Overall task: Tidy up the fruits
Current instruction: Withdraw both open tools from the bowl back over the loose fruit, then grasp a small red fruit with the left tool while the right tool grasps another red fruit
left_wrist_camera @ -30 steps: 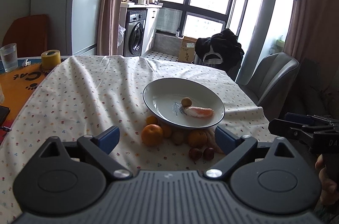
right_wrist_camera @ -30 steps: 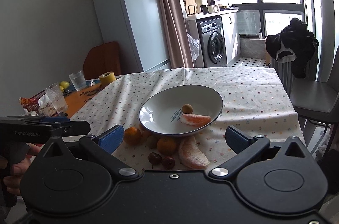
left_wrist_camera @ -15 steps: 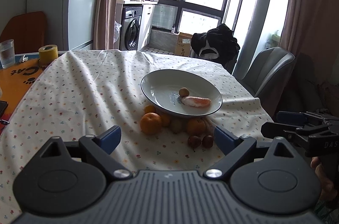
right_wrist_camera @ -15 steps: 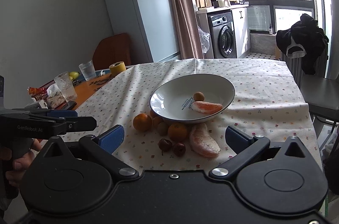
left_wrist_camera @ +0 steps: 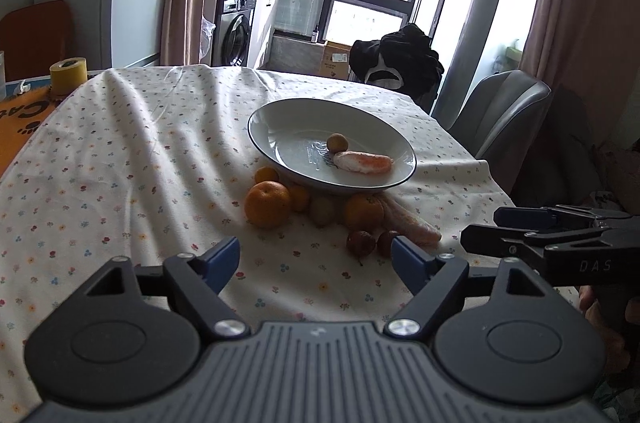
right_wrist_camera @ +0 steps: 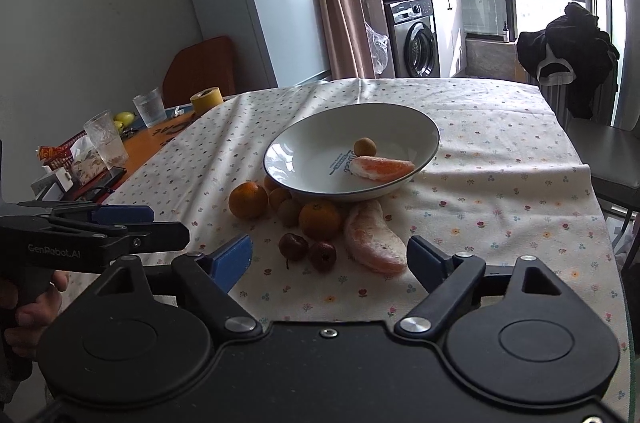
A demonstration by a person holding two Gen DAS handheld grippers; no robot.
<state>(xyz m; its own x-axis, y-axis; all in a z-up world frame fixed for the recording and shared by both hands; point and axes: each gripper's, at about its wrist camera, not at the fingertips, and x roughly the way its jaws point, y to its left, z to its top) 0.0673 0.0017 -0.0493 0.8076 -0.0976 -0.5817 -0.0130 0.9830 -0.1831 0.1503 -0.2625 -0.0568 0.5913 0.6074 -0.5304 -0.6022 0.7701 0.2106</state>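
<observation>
Two grippers hang over the near edge of the table, both with fingers spread wide and nothing between them: the left gripper (left_wrist_camera: 316,257) and the right gripper (right_wrist_camera: 330,255). The fruits crowd against the front of a shallow white bowl (right_wrist_camera: 304,159) on a flowered tablecloth (left_wrist_camera: 132,159), and the bowl's rim hides part of the ones behind. A large orange (left_wrist_camera: 267,204) sits leftmost, a smaller orange (right_wrist_camera: 319,220) further right, and a dull greenish fruit (left_wrist_camera: 321,211) lies between them, its kind hard to make out. Two dark red, wrinkled little fruits (right_wrist_camera: 308,250) lie nearest, touching each other.

Inside the bowl rest a small round brown fruit (right_wrist_camera: 365,146) and a peeled pinkish wedge (right_wrist_camera: 382,168) with a pale, pithy skin. A second peeled wedge (right_wrist_camera: 374,243) lies on the cloth; the right view shows its full curved length, while the left view catches only a sliver behind the orange. Only the right view shows two ribbed glasses (right_wrist_camera: 128,127) on the bare orange tabletop at the left.
</observation>
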